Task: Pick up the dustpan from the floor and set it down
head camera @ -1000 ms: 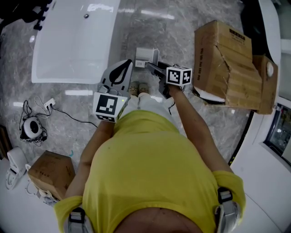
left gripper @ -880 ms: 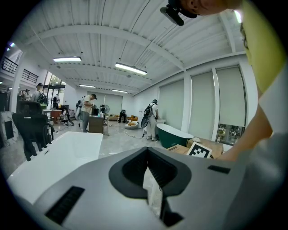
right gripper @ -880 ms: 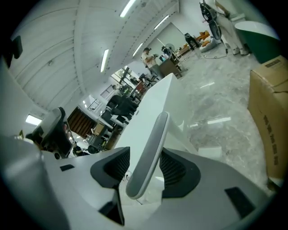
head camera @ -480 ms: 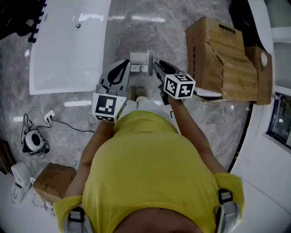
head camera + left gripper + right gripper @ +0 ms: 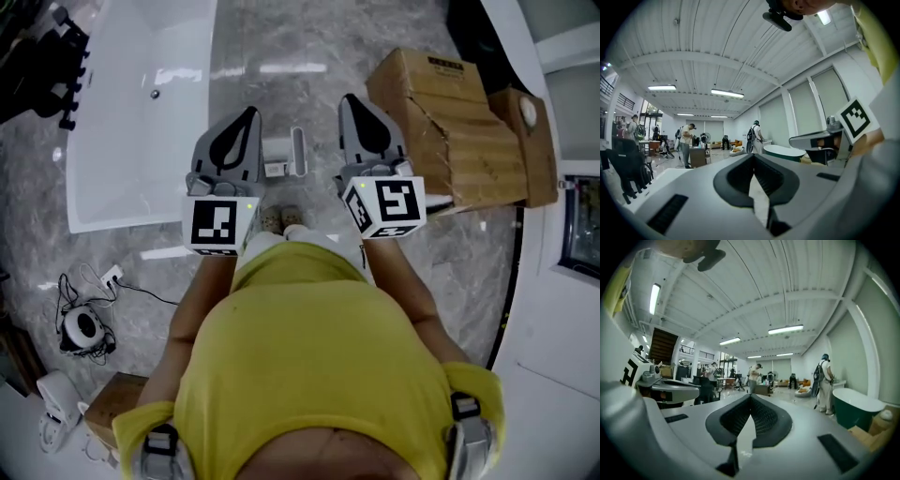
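The dustpan [image 5: 281, 155], small and white with an upright handle, stands on the marble floor just beyond the person's feet, seen only in the head view. Both grippers are held level above it, one on each side, touching nothing. My left gripper [image 5: 248, 112] is shut and empty; in its own view the jaw tips [image 5: 753, 157] meet against the open room. My right gripper [image 5: 349, 98] is shut too, with nothing between its jaws [image 5: 750, 397]. Each gripper view shows the other gripper at its edge.
A white bathtub [image 5: 131, 122] lies to the left and torn cardboard boxes [image 5: 450, 122] to the right. A small box [image 5: 112, 403] and a corded device [image 5: 84, 328] sit on the floor behind left. Several people [image 5: 824, 380] stand far across the hall.
Both grippers have risen from near the floor, the right one much further while rolling upright. The right gripper's jaws have closed empty. The dustpan stays on the floor.
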Available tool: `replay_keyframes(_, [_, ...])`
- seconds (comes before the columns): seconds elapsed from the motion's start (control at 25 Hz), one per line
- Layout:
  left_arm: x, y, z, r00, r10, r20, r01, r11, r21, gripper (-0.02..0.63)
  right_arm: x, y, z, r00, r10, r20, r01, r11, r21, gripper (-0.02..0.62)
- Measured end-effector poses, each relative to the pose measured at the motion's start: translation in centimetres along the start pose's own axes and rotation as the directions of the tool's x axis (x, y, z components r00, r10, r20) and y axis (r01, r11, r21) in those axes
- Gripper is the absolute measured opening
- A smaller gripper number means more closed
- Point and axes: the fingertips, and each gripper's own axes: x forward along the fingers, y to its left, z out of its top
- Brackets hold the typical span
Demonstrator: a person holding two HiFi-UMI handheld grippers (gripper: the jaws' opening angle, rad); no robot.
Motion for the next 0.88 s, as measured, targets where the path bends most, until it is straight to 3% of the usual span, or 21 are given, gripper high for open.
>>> replay_keyframes(0.28, [-1.0, 0.7, 4.7, 0.996, 0.063, 0.056, -0.064, 0.998, 0.011, 0.002, -1.6, 0.6, 4.6, 0.994, 0.001, 0.107, 0.004, 0.999, -0.047, 0.009])
replay_keyframes(0.88, [-1.1, 0.7, 4.7, 0.995, 0.084, 0.057, -0.084, 0.996, 0.001, 0.002, -1.6, 0.0, 3.7, 0.996, -0.004, 0.086, 0.009, 0.998, -0.055, 0.009])
